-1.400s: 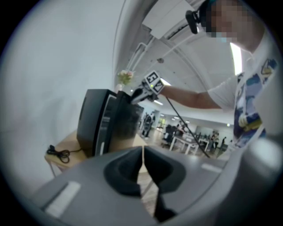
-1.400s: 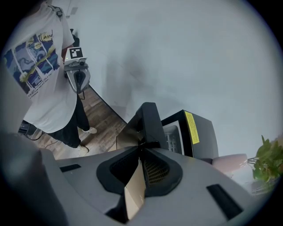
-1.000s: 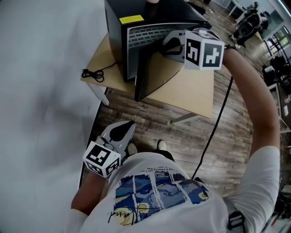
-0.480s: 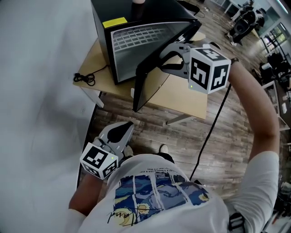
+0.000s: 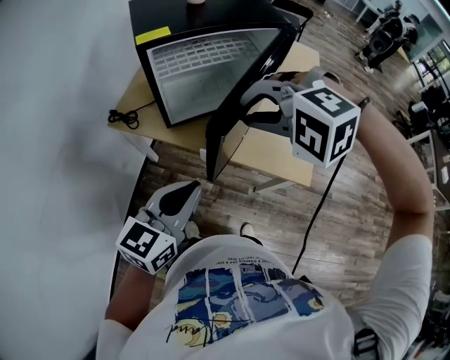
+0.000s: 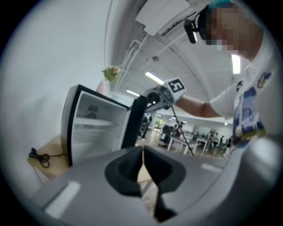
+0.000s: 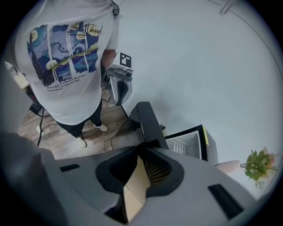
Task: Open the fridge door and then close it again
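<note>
Head view: right tongs tight on open fridge door, wire shelf inside fridge; left tongs closed.

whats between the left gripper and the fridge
In the head view, only wood floor and the front edge of the table under the fridge separate it from the left gripper. The open door hangs off to the right.

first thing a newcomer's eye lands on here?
The small black fridge on the wooden table at the top of the head view, its door standing wide open onto a white interior. The right gripper, big marker cube on top, pinches the door's free edge in its fingers. The left gripper hangs shut and empty low by the person's hip.
</note>
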The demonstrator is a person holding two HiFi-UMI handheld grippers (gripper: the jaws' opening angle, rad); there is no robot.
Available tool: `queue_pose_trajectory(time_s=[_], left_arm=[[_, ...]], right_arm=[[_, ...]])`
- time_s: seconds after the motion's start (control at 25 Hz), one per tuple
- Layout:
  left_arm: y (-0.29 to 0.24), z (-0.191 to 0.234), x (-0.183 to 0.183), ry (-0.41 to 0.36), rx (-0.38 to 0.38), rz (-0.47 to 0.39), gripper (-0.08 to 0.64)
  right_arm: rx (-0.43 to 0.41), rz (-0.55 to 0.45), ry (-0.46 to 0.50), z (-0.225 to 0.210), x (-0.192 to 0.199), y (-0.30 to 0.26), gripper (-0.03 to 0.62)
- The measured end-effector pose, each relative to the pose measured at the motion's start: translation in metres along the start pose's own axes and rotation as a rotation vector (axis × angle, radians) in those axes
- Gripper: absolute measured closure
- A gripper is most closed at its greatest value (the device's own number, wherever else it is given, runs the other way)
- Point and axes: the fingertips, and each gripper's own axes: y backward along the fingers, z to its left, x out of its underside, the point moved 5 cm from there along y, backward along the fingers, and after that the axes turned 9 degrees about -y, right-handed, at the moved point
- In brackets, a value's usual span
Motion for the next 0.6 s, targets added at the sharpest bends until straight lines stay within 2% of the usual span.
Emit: queue_pose_trajectory(time_s=[0.36, 0.6], left_arm=[[-0.025, -0.055, -0.008, 0.002, -0.05, -0.013, 0.546], [-0.047, -0.126, -0.017, -0.004, -0.08, -0.011, 0.546]], right_arm=[[-0.035, -0.036, 0.111, 0.042, 0.027, 0.034, 0.537], [-0.028, -0.057, 0.16, 0.088, 0.056, 0.086, 0.532]])
